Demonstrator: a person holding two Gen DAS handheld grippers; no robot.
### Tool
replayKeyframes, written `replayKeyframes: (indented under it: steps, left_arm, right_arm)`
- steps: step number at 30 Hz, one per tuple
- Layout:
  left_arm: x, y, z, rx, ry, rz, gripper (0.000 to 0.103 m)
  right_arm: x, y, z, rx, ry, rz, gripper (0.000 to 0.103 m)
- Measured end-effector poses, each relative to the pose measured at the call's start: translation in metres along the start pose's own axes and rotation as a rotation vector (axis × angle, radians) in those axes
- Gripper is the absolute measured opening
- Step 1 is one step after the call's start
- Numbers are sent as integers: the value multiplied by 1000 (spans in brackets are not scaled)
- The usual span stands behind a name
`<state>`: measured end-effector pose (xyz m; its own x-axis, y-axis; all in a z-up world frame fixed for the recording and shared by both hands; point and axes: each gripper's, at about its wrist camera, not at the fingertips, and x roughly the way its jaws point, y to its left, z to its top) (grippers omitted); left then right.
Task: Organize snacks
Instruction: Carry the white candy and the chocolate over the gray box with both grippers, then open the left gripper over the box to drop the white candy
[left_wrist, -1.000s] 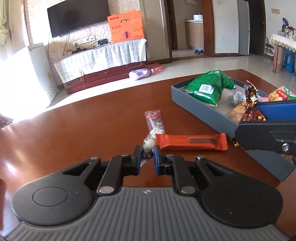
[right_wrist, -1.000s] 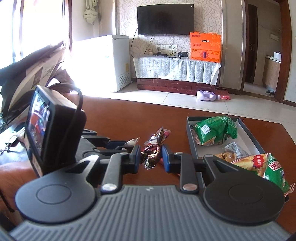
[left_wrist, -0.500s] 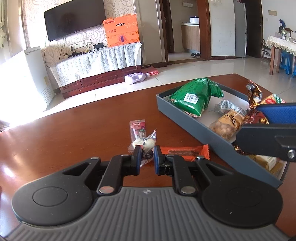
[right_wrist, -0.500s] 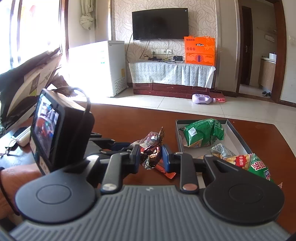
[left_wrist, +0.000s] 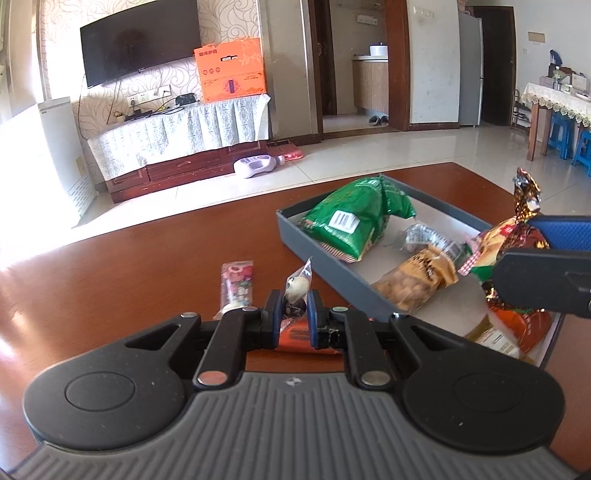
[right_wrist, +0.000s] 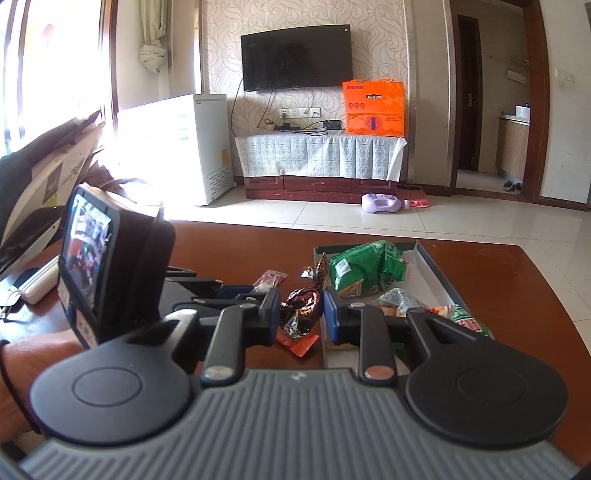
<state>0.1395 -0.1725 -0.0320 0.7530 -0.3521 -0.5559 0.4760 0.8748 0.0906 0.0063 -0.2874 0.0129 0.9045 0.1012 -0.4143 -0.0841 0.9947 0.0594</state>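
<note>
Though right-hidden, left-view clear-wrapped candy (left_wrist: 295, 290)

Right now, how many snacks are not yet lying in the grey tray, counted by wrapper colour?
clear-wrapped white candy: 1
brown foil candy: 1
pink packet: 1
orange bar: 1
Total: 4

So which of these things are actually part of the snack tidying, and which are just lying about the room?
Part of the job:
- grey tray
- green bag in the tray
- small white sweet, held by the left gripper
- brown foil sweet, held by the right gripper
- pink packet on the table

Just lying about:
- television
- orange box
- purple bottle
</note>
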Motion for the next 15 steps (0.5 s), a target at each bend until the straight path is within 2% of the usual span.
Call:
replayKeyframes:
  steps: [15]
  left_arm:
    - [14,-18,13,-5,-12,-32,17]
  right_arm:
    - [-6,-20,-9,9,20,-38,28]
